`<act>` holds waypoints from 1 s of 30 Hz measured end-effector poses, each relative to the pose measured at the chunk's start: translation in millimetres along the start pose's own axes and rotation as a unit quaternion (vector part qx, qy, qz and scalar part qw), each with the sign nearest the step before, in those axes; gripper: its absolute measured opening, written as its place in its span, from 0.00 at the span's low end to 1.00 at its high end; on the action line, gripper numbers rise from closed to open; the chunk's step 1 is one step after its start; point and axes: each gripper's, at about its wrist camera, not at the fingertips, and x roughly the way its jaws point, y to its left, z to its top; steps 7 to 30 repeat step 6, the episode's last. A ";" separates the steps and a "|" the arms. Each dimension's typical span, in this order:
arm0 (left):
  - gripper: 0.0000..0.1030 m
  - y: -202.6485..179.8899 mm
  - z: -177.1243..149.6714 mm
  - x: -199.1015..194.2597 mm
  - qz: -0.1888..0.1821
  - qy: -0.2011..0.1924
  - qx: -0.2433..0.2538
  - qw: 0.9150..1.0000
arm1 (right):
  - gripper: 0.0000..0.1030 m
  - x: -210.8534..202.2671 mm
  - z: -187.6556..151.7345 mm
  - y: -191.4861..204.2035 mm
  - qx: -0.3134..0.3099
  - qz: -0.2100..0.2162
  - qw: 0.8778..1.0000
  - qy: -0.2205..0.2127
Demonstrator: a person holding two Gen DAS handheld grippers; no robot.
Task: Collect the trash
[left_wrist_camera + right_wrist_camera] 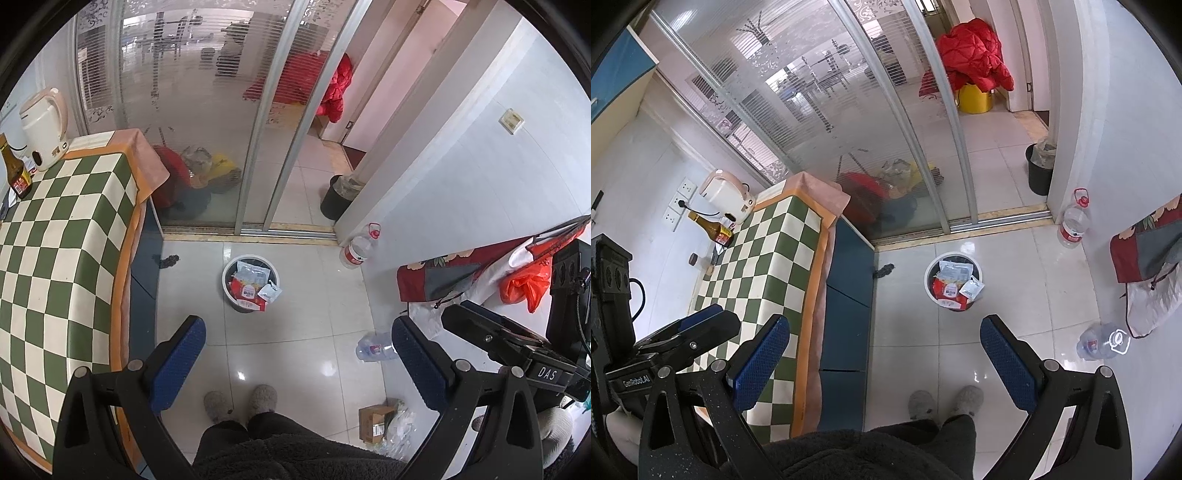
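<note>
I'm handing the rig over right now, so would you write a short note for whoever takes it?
Left gripper: open, empty, held above the floor.
Right gripper: open, empty, alongside it.
White bin: on the tiles ahead, already heaped with wrappers.
Left to collect: clear bottle lying on the floor to the right, and a cardboard box with crumpled plastic nearer your feet.

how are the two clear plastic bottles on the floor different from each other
The far bottle stands upright against the wall with a red cap and handle; the near bottle lies on its side, open floor around it, showing no red cap. Both are clear with red labels.
</note>
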 end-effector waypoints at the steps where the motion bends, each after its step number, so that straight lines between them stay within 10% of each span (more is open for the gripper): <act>1: 1.00 0.0 -0.1 0.1 0.000 -0.001 0.001 1.000 | 1.00 -0.8 -0.5 -0.3 0.000 0.000 1.000 -0.001; 30: 1.00 -3.7 0.6 -1.0 0.000 -0.006 0.007 1.000 | 1.00 -4.8 0.7 -5.5 0.002 -0.001 1.000 -0.003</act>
